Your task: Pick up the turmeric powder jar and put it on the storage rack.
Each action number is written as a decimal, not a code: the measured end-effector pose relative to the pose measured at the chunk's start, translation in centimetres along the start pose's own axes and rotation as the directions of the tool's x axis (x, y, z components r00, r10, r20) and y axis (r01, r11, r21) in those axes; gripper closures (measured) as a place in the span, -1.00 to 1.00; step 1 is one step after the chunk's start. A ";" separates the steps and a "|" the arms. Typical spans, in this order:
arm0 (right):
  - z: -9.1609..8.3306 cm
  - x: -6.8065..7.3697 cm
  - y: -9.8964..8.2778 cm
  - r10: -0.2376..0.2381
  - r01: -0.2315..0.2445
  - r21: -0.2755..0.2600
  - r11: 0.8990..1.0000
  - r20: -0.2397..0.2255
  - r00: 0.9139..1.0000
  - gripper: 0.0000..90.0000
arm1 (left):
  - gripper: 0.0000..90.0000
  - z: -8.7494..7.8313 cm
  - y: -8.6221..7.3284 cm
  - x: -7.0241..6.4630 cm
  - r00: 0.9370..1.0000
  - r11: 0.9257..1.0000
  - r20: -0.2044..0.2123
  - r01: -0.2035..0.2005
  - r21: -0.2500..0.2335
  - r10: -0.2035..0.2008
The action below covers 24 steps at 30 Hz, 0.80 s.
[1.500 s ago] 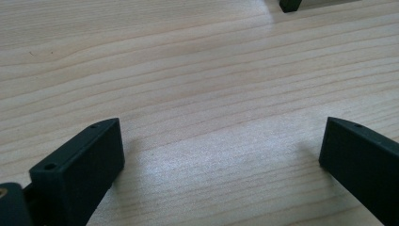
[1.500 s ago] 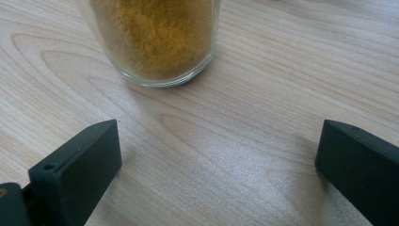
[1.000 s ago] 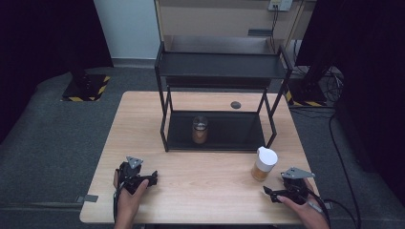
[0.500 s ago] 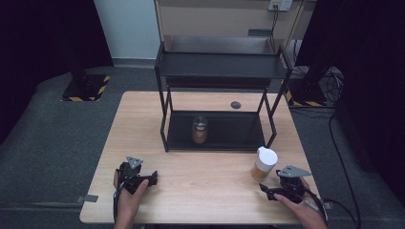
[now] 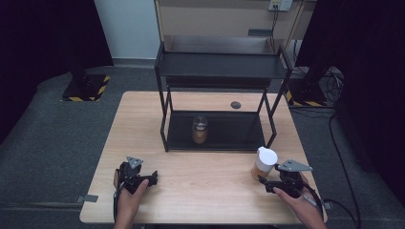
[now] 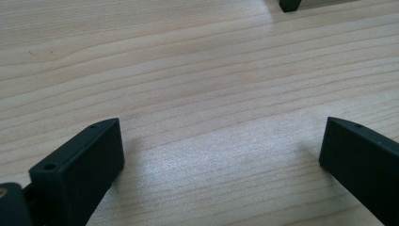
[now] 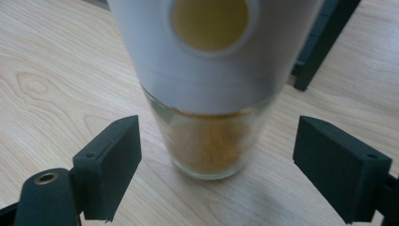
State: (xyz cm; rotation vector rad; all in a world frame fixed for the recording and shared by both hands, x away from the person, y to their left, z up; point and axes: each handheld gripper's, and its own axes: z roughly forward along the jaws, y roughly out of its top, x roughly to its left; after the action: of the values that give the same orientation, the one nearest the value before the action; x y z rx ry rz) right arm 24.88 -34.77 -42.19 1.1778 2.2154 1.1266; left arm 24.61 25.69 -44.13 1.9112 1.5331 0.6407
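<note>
The right gripper (image 7: 216,155) has crept forward, jaws wide around the white-lidded jar (image 7: 211,94) (near the desk's right edge), likely readying a grasp; the left gripper (image 6: 221,155) idles, jaws wide.

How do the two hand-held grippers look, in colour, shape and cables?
Both are black. The left gripper and the right gripper each carry a grey three-cornered plate on top. In the gripper views the jaws are thick, flat black blocks, each with a small hole near its base. A black cable trails from each gripper toward the table's near edge. No sleeves are visible on the forearms.
</note>
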 end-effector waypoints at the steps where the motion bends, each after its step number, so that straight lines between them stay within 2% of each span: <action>1: 0.0 0.1 0.1 -0.003 0.003 -0.002 1.000 -0.001 1.000 -0.61 | -1.00 0.0 0.0 0.0 1.000 1.000 0.000 0.000 0.000 0.000; 8: 0.3 0.5 0.7 -0.015 0.015 -0.015 1.000 0.001 1.000 -0.52 | -1.00 0.0 0.0 0.0 1.000 1.000 0.000 0.000 0.000 0.000; 18: 0.2 0.1 1.0 0.015 -0.015 -0.038 0.999 -0.005 1.000 -0.45 | -1.00 0.0 0.0 0.0 1.000 1.000 0.001 0.000 0.000 0.000; 24: 0.2 0.1 1.2 0.007 -0.008 -0.037 0.999 -0.007 1.000 -0.41 | -1.00 0.0 0.0 0.0 1.000 1.000 0.001 0.000 0.000 0.000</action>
State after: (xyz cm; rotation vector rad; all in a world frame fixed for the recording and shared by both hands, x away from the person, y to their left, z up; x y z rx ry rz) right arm 25.56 -34.15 -41.34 1.1698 2.1870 1.1711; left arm 24.64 25.68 -44.14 1.9111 1.5327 0.6400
